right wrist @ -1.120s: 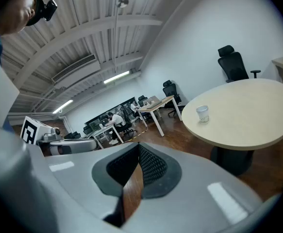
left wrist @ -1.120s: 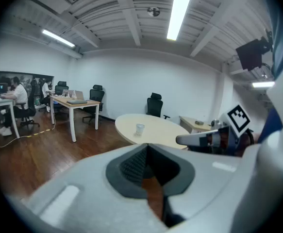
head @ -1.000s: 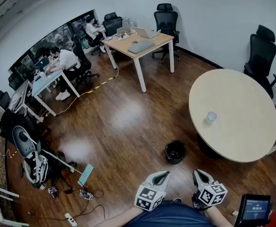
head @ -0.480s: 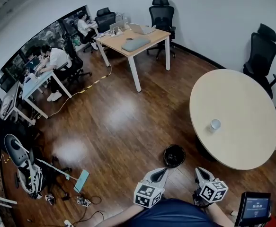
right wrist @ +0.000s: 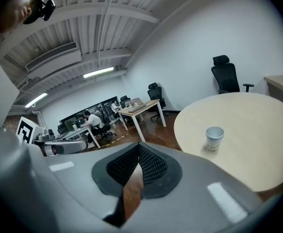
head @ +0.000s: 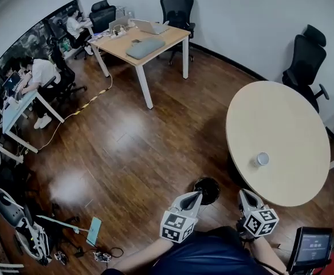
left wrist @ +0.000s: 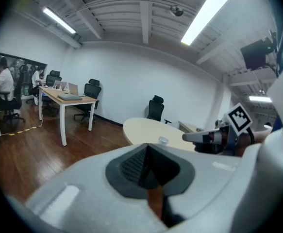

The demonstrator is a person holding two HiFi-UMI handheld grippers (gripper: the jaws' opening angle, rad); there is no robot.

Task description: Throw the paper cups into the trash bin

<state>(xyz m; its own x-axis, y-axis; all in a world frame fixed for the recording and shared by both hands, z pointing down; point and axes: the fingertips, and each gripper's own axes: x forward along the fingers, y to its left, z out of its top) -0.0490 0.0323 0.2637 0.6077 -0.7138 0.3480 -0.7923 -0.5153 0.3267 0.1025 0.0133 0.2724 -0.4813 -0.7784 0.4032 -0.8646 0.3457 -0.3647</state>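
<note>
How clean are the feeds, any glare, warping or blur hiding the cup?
Head view: fisheye bends the walls, light glares off the wood floor, paper cup sharp on the round table. Right gripper view: dark vignetted corners, cup clear with soft shadow. Left gripper view: ceiling strip light blown out, cup tiny.

A wood floor [head: 138, 148], white walls [head: 241, 16], desks [head: 169, 37], perhaps windows [head: 38, 36] behind.

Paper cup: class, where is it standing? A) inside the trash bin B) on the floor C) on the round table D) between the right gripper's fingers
C: the paper cup stands upright on the round table, well apart from the trash bin beside that table.
</note>
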